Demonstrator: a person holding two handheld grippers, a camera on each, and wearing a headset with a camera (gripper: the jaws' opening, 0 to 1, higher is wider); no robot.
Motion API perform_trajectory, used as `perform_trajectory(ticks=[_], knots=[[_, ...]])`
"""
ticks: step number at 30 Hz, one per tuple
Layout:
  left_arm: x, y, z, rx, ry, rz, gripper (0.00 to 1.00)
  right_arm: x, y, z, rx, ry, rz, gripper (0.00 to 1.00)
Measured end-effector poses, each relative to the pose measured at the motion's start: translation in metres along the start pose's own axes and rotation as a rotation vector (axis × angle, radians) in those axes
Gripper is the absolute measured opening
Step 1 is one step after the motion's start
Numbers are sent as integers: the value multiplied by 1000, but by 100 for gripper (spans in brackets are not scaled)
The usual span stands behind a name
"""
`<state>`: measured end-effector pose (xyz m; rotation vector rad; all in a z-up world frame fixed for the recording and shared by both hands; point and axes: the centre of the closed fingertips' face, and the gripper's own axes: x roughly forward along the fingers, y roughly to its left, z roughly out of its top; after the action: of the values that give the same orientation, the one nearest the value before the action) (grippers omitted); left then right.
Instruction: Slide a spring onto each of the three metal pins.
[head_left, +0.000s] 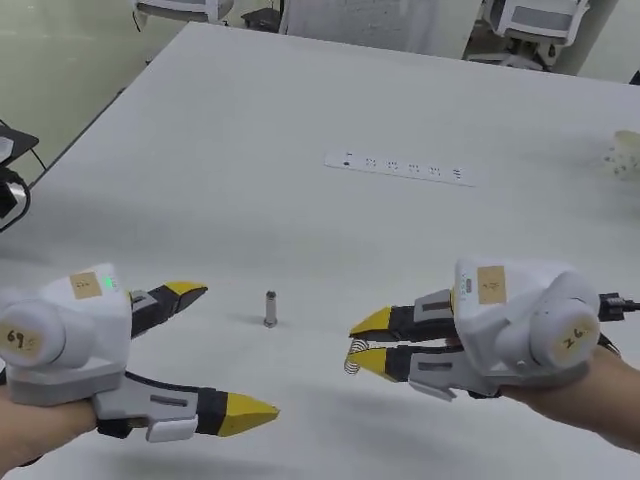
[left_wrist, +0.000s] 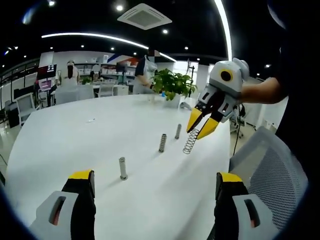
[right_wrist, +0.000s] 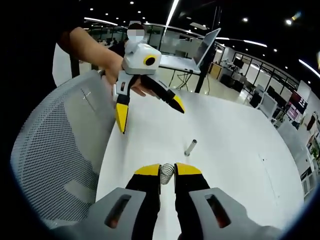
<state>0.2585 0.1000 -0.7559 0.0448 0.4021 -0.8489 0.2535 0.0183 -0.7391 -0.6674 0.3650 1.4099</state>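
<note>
A bare metal pin (head_left: 270, 308) stands upright on the white table (head_left: 300, 120), between the two grippers. My left gripper (head_left: 218, 350) is open and holds nothing, its jaws wide apart to the left of the pin. My right gripper (head_left: 372, 342) is shut on a small wire spring (head_left: 352, 358) and hovers right of the pin. In the left gripper view the bare pin (left_wrist: 122, 168) is nearest, then a pin wearing a spring (left_wrist: 162, 142), then a third pin (left_wrist: 178, 131). The held spring (left_wrist: 190, 141) hangs from the right gripper (left_wrist: 202, 122) beside them. The right gripper view has the spring (right_wrist: 167, 172) pinched between its own jaws, with a pin (right_wrist: 190, 147) ahead.
A white power strip (head_left: 400, 167) lies farther back on the table. A pale object (head_left: 625, 155) sits at the right edge. A grey mesh chair (right_wrist: 55, 145) stands by the table's near side. A potted plant (left_wrist: 172, 82) is at the table's far end.
</note>
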Motion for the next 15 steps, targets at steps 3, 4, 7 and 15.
perform_trajectory(ticks=[3,4,7,15], knots=[[0,0,1,2,-3,1,98,3,-3,2,-2,0,-1,7],[0,1,1,0,-4,1,98,4,-5,3,-3,-1,0,7],[0,2,2,1,-6,3,98,7,-9,8,-9,-6,-3,7],[-3,7,-2,-10,-6,9,98,22,-30,22,-37,-10,-9,7]])
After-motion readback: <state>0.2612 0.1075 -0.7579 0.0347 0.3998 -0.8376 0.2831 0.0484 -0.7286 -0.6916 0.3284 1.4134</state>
